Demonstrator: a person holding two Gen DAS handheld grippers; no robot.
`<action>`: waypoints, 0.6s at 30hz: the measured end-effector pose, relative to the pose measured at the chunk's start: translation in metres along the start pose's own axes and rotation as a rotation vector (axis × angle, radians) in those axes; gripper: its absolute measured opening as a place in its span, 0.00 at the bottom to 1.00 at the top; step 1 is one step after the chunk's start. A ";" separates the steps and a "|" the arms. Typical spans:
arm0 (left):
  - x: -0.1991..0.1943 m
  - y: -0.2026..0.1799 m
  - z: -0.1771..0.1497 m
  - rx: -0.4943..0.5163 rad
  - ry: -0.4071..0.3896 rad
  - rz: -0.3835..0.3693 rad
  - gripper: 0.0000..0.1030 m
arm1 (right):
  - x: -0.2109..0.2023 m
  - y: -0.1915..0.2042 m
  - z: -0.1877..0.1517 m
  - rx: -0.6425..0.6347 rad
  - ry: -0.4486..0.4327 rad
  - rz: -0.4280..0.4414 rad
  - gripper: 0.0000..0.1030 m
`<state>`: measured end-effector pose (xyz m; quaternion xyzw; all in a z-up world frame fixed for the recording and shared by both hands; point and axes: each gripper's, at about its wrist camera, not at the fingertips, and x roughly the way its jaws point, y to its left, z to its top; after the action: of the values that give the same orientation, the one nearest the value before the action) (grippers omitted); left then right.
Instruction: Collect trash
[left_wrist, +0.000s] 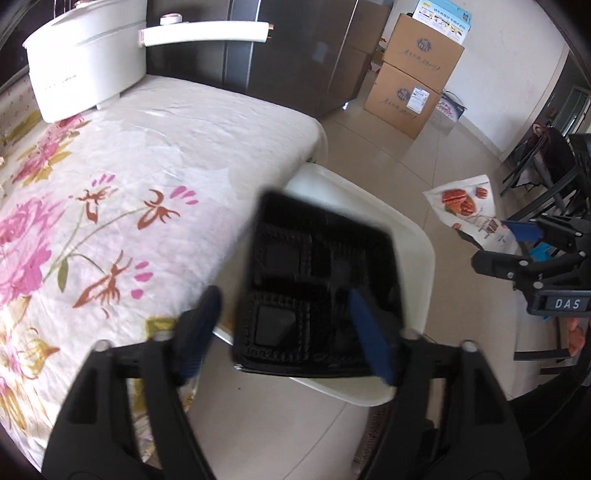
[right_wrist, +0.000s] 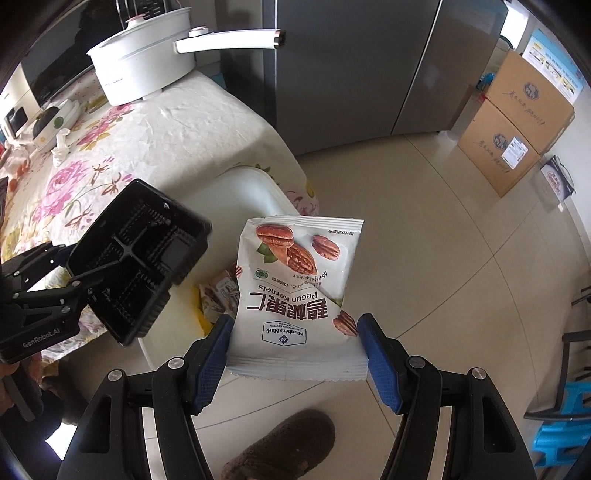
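My left tongs (left_wrist: 284, 332) stand spread wide over a white bin (left_wrist: 417, 251) beside the cloth-covered surface (left_wrist: 147, 155), a black compartment tray (left_wrist: 317, 280) blurred between their blue pads (left_wrist: 369, 336). From the right wrist view the same tray (right_wrist: 136, 258) hangs tilted above the bin's (right_wrist: 240, 192) mouth, its near edge at the left tongs' (right_wrist: 79, 271) fingertips; whether those pads touch it I cannot tell, though the jaws are far apart and nothing shows them pressing on it.

My right tongs (right_wrist: 295, 350) are clenched on a white pecan-kernel bag (right_wrist: 295, 288), its lower edge pinched from both sides, the printed face turned up and the text upside down to the camera. The bag hangs over the tiled floor (right_wrist: 443, 258) just beside the bin, where some crumpled wrapping (right_wrist: 218, 295) lies inside. In the left wrist view the bag (left_wrist: 469, 206) shows off to the right, held by the right tongs (left_wrist: 495, 247).

On the floral cloth behind stands a white long-handled pot (right_wrist: 147, 62). Stacked cardboard boxes (right_wrist: 517, 122) sit against the far wall, and a brown slipper (right_wrist: 284, 446) lies on the floor below my right tongs.
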<state>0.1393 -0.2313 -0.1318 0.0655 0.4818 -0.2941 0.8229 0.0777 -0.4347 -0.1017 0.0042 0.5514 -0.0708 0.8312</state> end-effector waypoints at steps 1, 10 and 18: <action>-0.002 0.001 0.001 0.001 -0.007 0.012 0.86 | 0.000 -0.002 0.000 0.004 0.001 -0.001 0.68; -0.021 0.024 0.004 -0.019 -0.019 0.053 0.95 | 0.001 0.004 0.005 0.005 -0.002 0.011 0.68; -0.045 0.055 -0.004 -0.059 -0.024 0.092 0.95 | -0.005 0.028 0.014 -0.023 -0.023 0.035 0.68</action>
<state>0.1494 -0.1657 -0.1061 0.0595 0.4767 -0.2424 0.8429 0.0915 -0.4076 -0.0933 0.0035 0.5426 -0.0497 0.8385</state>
